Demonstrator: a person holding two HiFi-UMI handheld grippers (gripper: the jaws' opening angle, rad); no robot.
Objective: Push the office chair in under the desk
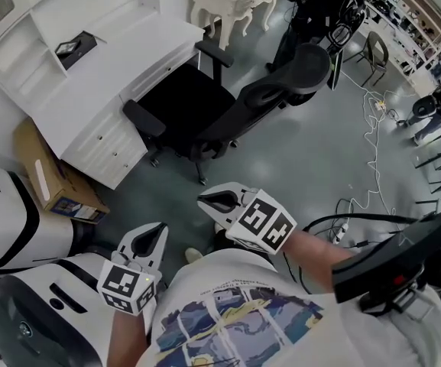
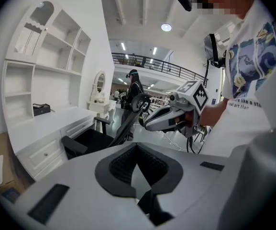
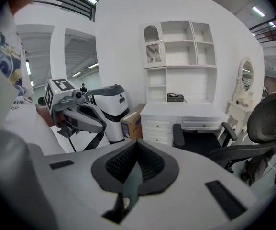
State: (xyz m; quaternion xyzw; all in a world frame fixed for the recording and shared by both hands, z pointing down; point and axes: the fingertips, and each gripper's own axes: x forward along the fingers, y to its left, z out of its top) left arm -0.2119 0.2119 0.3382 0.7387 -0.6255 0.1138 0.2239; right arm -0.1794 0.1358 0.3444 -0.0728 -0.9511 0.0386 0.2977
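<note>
Facing the white worktop [image 1: 105, 79], a person holds the left hand-held gripper [image 1: 159, 229] and the right hand-held gripper [image 1: 205, 200] side by side above the grey floor [image 1: 312, 159], each with its jaws closed together and nothing between them. The black office chair [image 1: 197, 105] stands well ahead of both, its seat at the worktop's front edge, its backrest leaning out toward the room.

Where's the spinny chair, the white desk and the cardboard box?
office chair [image 1: 186, 102]: head view, on its black seat.
white desk [image 1: 144, 48]: head view, on its bare top.
cardboard box [image 1: 29, 147]: head view, on its brown side.
</note>
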